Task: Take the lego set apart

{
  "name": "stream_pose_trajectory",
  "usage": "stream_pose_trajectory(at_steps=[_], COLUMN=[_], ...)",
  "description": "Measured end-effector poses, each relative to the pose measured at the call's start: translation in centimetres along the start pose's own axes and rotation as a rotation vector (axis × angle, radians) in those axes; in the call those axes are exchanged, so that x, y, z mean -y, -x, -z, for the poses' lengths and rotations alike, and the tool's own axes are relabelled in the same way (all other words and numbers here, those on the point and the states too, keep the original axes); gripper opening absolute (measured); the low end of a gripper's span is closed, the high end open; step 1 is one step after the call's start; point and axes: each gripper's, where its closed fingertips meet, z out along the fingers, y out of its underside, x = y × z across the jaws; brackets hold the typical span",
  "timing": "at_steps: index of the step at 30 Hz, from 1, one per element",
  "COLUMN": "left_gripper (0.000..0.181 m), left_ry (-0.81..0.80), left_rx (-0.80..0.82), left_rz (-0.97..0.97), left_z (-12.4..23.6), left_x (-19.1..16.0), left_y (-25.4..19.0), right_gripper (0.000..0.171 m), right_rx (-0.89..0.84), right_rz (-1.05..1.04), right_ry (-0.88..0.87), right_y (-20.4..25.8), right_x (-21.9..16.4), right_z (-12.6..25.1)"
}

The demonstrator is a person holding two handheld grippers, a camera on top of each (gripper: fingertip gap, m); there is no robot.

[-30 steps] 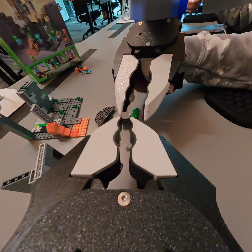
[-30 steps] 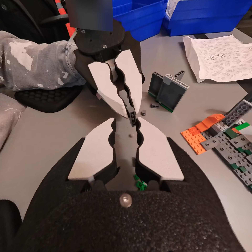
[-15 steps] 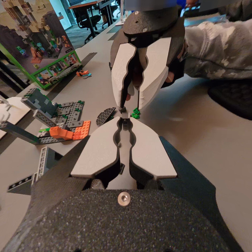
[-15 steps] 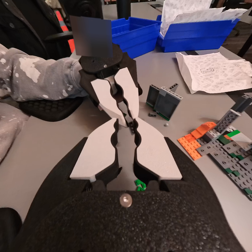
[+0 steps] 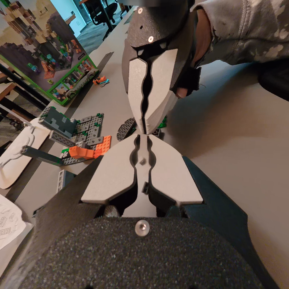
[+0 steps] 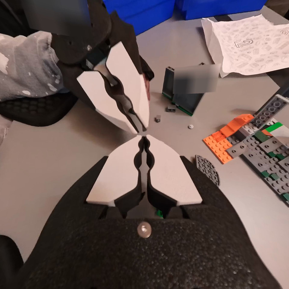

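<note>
My left gripper (image 5: 143,136) and right gripper (image 6: 143,137) meet tip to tip above the grey table (image 5: 219,148). Both are shut on a small dark grey lego piece. The piece is almost hidden; a dark sliver shows between the left gripper's tips in the right wrist view (image 6: 139,130). The right gripper also shows from the front in the left wrist view (image 5: 144,132), jaws pressed together. The partly dismantled grey base build (image 5: 90,129) with an orange slope (image 5: 81,152) lies left of the grippers; it also shows in the right wrist view (image 6: 258,156).
A dark half-round plate (image 6: 208,168) and green bits (image 5: 162,123) lie near the tips. Small loose pieces (image 6: 158,119) and dark wall panels (image 6: 168,84) lie beyond. The set's box (image 5: 43,51), blue bins (image 6: 140,14), a paper bag (image 6: 250,43) and a black pad (image 6: 34,107) ring the area. Only a small space, under 4 cm, lies between the two pairs of fingers. The dark half-round plate (image 6: 208,168) lies around 10 cm away from my right fingertips. My left wrist view (image 5: 121,132) looks at it from another angle.
The right gripper has closed from open and come in to meet the left gripper's tips at the small piece. The left gripper has kept its grip.
</note>
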Motion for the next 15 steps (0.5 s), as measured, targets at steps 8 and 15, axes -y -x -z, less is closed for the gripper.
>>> stream_pose_trajectory(at_steps=[8,15], left_gripper=[0.017,0.038], left_ry=[-0.119,0.047], left_rx=[0.252,0.304], left_rz=[0.145,0.305], left_z=[4.3,7.1], left_x=[0.9,-4.1], left_y=[6.4,9.6], right_gripper=[0.007,0.014], right_rx=[-0.057,-0.086], right_rz=[-0.036,-0.046], right_ry=[-0.022,-0.033], right_y=[-1.3,-1.9], right_x=[0.1,0.4], right_z=[0.8,1.0])
